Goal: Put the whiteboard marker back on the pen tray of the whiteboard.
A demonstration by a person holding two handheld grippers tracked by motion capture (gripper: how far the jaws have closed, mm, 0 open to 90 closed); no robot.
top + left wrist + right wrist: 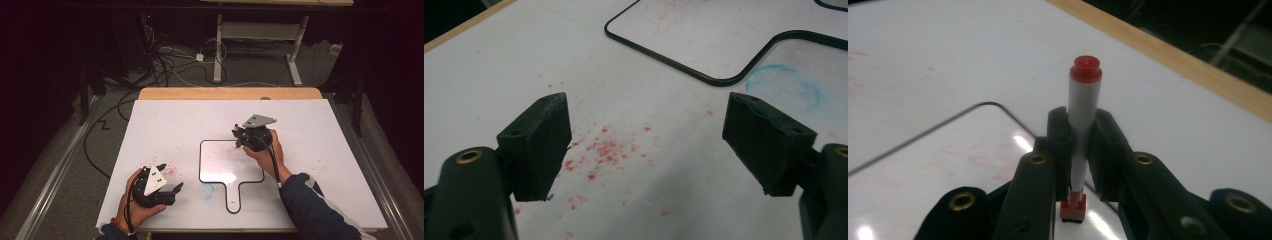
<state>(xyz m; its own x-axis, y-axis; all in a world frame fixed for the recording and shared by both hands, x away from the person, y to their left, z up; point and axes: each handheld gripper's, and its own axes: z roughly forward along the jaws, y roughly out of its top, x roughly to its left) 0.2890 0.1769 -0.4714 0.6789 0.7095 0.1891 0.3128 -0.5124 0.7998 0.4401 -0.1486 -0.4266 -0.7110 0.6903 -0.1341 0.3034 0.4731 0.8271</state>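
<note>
White sheeting covers the table (310, 165), with a strip of pale wood showing along its far edge. A black outline (201, 165) is drawn on the white surface: a rounded square with a short handle-like tab pointing toward the person. Faint red smears lie inside the outline.

Right gripper (239, 136): held over the upper right corner of the outline, the grey three-cornered plate on top. Its jaws are clenched on a marker (1083, 105), a white barrel with a red end. In the right gripper view the marker stands between the two black jaws, its red end rising well above them, a second red piece showing low down between them. Below it lies the glossy area inside the outline, with a bright glare patch. In the high view a bit of red shows at the jaws, just at the line of the outline. The person's right hand (265, 152) wraps the gripper body; a dark sleeve with a light stripe enters from the bottom right.

Left gripper (170, 177): near the front left part of the table, well apart from the outline. Jaws released, standing wide with nothing between them. In the left gripper view the white surface between them is dotted with red specks (601, 150). A faint blue ring smudge (784, 87) sits just beside the outline's inner curve, near the tab.

Floor behind the table: cables and the legs of another table.
</note>
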